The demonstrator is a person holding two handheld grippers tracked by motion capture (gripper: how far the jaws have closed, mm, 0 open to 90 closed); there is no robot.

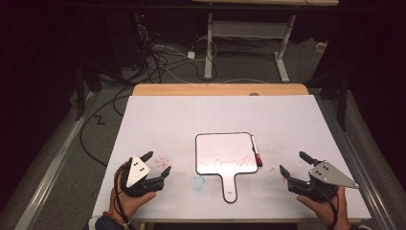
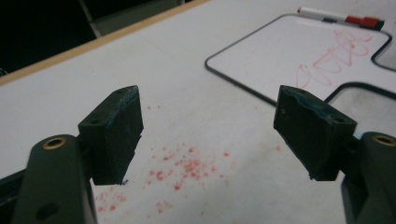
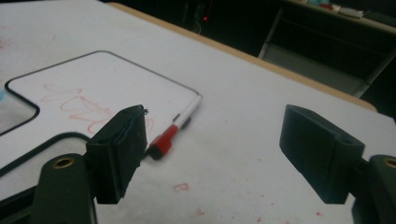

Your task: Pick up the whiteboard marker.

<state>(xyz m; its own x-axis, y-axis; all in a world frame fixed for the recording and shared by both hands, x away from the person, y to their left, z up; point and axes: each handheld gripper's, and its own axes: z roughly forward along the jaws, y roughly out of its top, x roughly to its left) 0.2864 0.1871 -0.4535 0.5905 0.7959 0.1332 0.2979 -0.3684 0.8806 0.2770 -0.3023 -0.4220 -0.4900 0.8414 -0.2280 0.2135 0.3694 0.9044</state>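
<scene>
A small paddle-shaped whiteboard (image 1: 225, 152) with a black rim and red scribbles lies flat at the table's middle, its handle toward me. Along its right edge lies a white marker with a red cap (image 1: 256, 151). The left gripper (image 1: 156, 163) rests near the front left, jaws wide apart and empty, left of the whiteboard (image 2: 299, 56). The right gripper (image 1: 294, 164) stands at the front right, open and empty, to the right of the marker (image 3: 175, 130). The left gripper view also catches the marker (image 2: 341, 17) beyond the board, and the right gripper view the whiteboard (image 3: 93, 88).
The white table cover (image 1: 167, 120) carries red ink specks (image 2: 187, 168) near the left gripper and a bluish smudge (image 1: 198, 181) beside the board's handle. A wooden table edge (image 1: 220, 89) runs along the back. Cables (image 1: 158, 57) and a desk frame (image 1: 249, 38) lie on the floor beyond.
</scene>
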